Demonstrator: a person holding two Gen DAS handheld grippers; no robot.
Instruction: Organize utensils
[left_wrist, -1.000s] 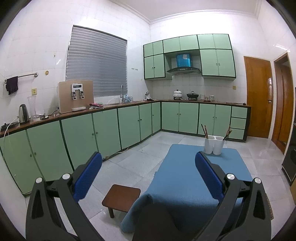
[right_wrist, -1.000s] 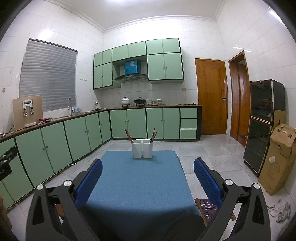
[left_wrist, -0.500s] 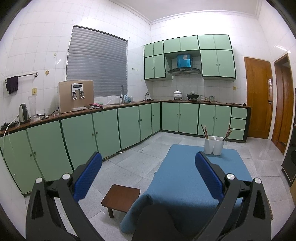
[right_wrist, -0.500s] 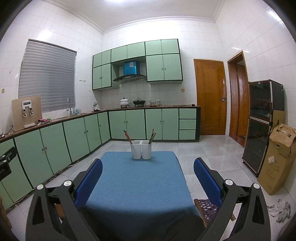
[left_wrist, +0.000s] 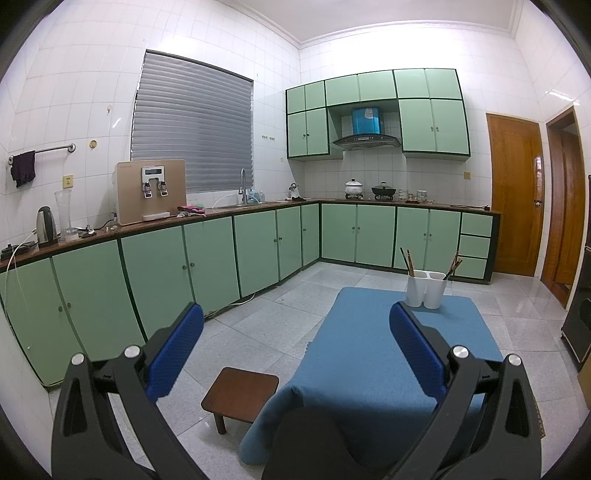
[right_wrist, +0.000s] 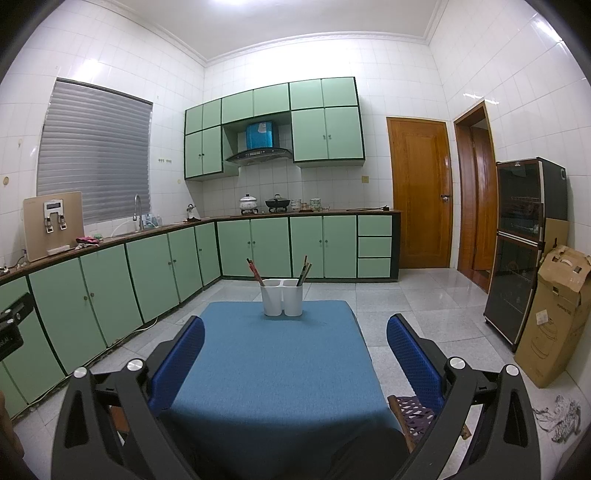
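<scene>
White utensil holder (right_wrist: 282, 297) beyond right hand-held gripper (right_wrist: 295, 343).

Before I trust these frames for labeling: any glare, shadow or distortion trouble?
Left wrist view: fisheye bends the cabinets; the holder stays sharp. Right wrist view: ceiling glare top centre, dark shadow on the near tablecloth, chopsticks still legible.

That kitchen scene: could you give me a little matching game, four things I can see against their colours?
Things:
1. utensil holder
2. tablecloth
3. stool
4. claw pads

Colours:
a. dark brown
b. bright blue, textured
c. white
d. muted blue

Pairs: 1-c, 2-d, 3-a, 4-b
</scene>
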